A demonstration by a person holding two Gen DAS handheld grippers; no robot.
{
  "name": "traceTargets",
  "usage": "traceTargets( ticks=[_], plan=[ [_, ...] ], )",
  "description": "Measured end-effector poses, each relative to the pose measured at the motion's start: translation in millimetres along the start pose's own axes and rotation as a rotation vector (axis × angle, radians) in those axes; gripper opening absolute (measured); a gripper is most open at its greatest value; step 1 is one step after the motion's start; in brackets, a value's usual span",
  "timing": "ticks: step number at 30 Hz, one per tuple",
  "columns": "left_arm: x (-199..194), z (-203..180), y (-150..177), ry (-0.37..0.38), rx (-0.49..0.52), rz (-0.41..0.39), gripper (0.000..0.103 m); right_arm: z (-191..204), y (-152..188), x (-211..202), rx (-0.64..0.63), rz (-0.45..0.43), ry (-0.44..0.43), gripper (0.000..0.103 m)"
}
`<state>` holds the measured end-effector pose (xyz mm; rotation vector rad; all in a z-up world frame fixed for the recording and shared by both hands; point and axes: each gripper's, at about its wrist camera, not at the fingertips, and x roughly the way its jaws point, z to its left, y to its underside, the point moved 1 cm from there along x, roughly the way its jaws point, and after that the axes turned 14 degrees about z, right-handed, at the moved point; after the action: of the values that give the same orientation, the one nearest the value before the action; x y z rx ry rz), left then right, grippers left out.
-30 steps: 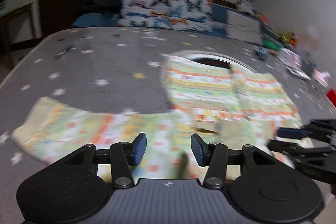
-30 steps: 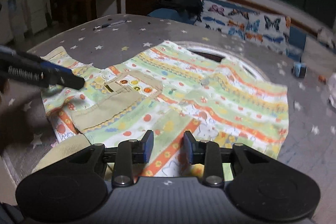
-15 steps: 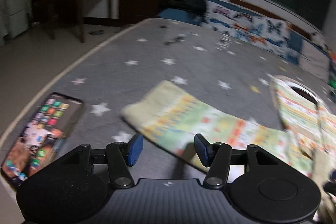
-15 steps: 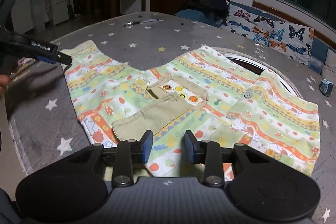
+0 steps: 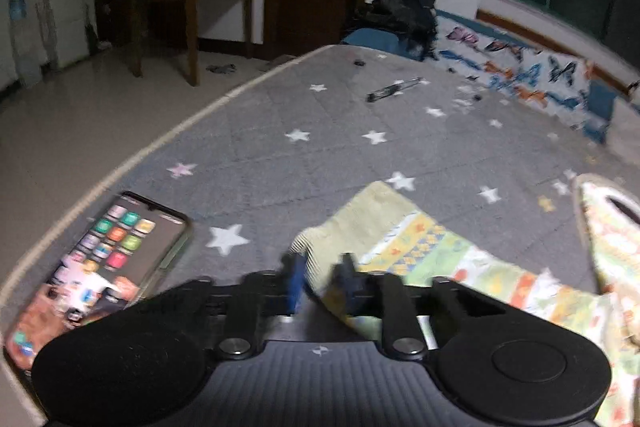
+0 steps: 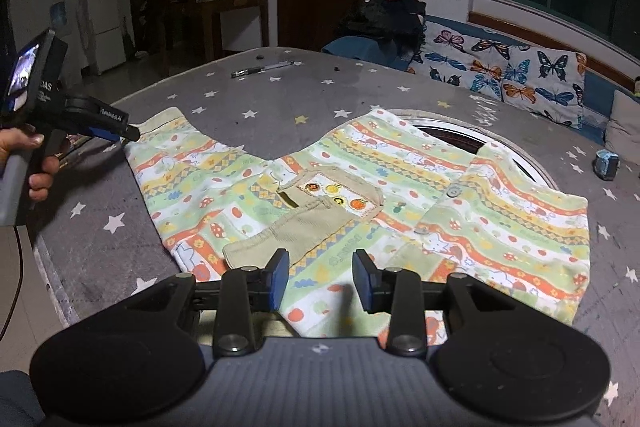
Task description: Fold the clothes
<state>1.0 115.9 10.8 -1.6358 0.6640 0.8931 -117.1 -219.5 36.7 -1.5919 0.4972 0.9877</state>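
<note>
- Sleeve point(image 5: 404, 223) cuff sits between the left gripper point(image 5: 320, 277) fingers, whose jaws are closing on the cloth; the pads look pressed to it, though the view is blurred.
- Left of those fingers, a lit phone point(image 5: 100, 267) lies on the grey starred mattress point(image 5: 320, 147); a pen point(image 5: 394, 89) lies far ahead.
- Right wrist view: the right gripper point(image 6: 320, 277) fingers stand spread, nothing between them, above the near hem of the shirt point(image 6: 400, 187), which lies flat ahead.
- Far left, a hand point(image 6: 32, 159) holds the left gripper at the sleeve tip.
</note>
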Motion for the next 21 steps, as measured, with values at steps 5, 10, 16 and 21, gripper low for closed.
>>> traceTargets(
  ticks=[5,10,16,21],
  plan=[
    [-28,-21,0,0.084,0.046,-0.066,0.008,-10,9,-10,0.046,-0.017,0.015,0.035],
    [-71,-67,3,0.236,0.158,-0.117,0.007,-26,21,-18,0.111,-0.031,0.036,0.035],
    [-110,-136,17,0.444,0.318,-0.123,0.007,-49,38,-28,0.183,-0.042,0.062,0.035],
    [-127,-192,35,0.587,0.454,-0.09,0.007,-65,52,-36,0.244,-0.056,0.072,0.035]
  ],
)
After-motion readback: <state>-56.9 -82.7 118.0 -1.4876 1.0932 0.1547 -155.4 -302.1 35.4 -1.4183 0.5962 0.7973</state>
